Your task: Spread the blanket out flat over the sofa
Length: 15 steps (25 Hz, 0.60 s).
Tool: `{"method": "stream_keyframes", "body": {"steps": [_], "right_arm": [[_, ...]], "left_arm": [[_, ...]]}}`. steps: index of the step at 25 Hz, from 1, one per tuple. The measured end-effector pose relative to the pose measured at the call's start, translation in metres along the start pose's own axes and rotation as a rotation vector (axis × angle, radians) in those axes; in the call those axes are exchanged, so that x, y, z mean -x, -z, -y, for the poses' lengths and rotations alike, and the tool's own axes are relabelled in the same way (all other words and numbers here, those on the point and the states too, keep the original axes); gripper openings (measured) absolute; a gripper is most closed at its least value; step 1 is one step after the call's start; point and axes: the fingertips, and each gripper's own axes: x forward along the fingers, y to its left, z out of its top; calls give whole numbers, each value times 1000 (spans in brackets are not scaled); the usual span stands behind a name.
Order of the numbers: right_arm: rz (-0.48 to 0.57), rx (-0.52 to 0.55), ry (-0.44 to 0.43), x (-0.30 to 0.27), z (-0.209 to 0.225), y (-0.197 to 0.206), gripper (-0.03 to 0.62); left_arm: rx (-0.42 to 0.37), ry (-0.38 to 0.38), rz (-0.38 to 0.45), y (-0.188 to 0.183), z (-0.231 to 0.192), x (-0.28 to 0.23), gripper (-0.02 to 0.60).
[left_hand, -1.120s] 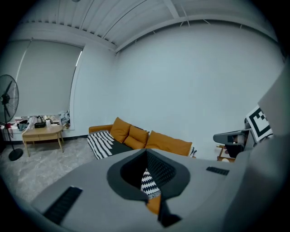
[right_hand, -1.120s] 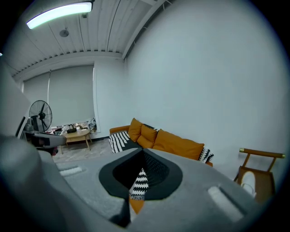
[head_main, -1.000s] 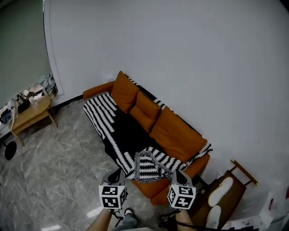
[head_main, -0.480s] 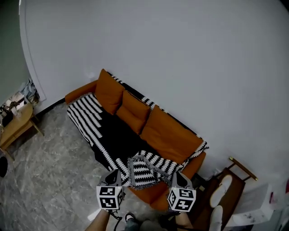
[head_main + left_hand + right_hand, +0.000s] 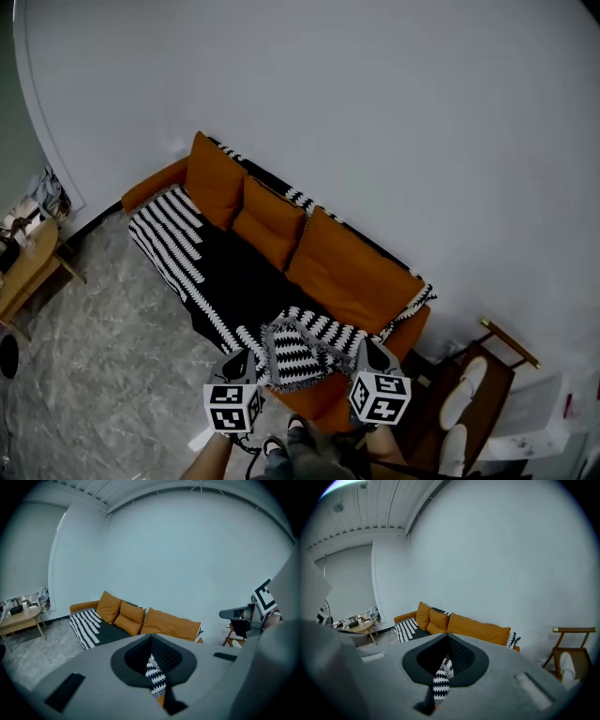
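My left gripper (image 5: 247,367) and right gripper (image 5: 368,357) are each clenched on the blanket (image 5: 296,353), holding its fringed edge up in front of the sofa (image 5: 345,274), at its right end. The rest of the blanket covers the sofa's seat up to its left arm.

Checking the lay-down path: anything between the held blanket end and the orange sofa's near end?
Nothing visible. The left gripper and right gripper are each shut on the folded-back black-and-white patterned blanket, directly over the near end of the orange fabric sofa; no object lies between them.
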Motion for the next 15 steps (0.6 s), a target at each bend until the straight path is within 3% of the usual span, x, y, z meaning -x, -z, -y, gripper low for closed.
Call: {"method": "stream_keyframes", "body": {"steps": [8,15], "right_arm": [[-29,6,-10,-32,10,2,5],[-47,-8,-9,-75,22,27,5]], "left_arm": [[12,-12,-38,12,-4,-28,2],[30,-14,-106,48,-11,-72,2]]}}
